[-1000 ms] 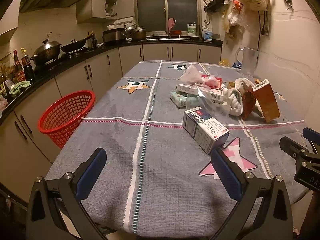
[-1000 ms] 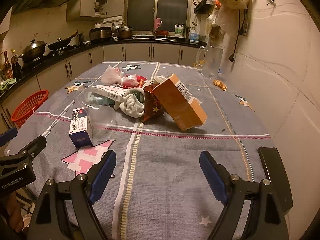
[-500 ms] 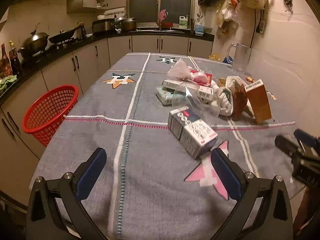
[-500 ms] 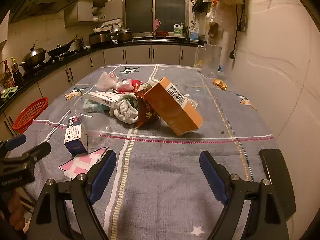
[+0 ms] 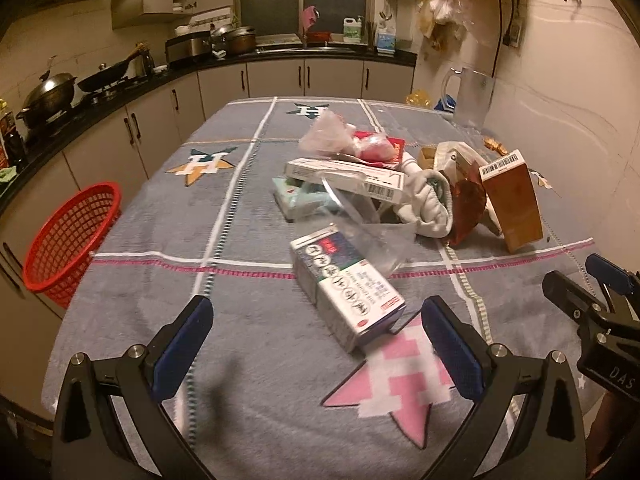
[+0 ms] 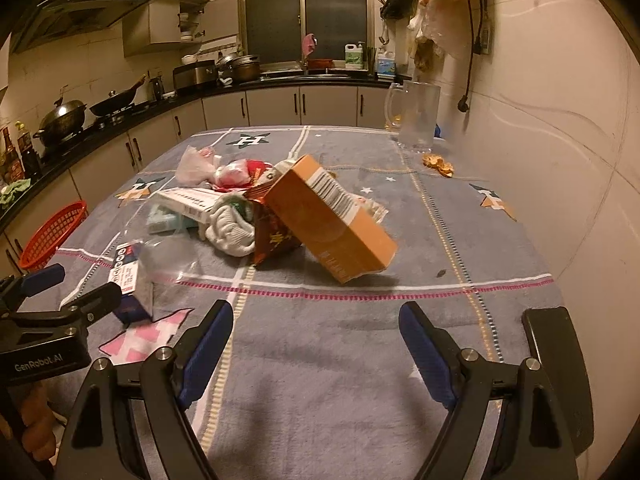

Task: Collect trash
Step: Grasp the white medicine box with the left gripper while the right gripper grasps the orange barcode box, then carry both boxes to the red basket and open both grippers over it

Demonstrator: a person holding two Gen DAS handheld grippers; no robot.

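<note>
A pile of trash lies mid-table: a white and blue carton (image 5: 346, 286) (image 6: 128, 280) nearest, a clear plastic bag (image 5: 360, 224), a long white box (image 5: 344, 178), a white sock (image 5: 430, 208) (image 6: 234, 230), a dark red packet (image 6: 276, 240) and a tilted orange box (image 5: 512, 200) (image 6: 330, 224). My left gripper (image 5: 316, 342) is open and empty, just short of the carton. My right gripper (image 6: 316, 346) is open and empty, in front of the orange box. A red basket (image 5: 70, 236) (image 6: 52, 236) sits off the table's left edge.
The grey patterned tablecloth (image 5: 248, 216) covers the table. A clear glass jug (image 6: 416, 116) stands at the far right by the wall, with crumpled yellow scraps (image 6: 438, 164) near it. Kitchen counters with pots run along the left and back.
Both grippers have moved forward over the table toward the pile. The carton now lies close in front of the left gripper. Both stay open.
</note>
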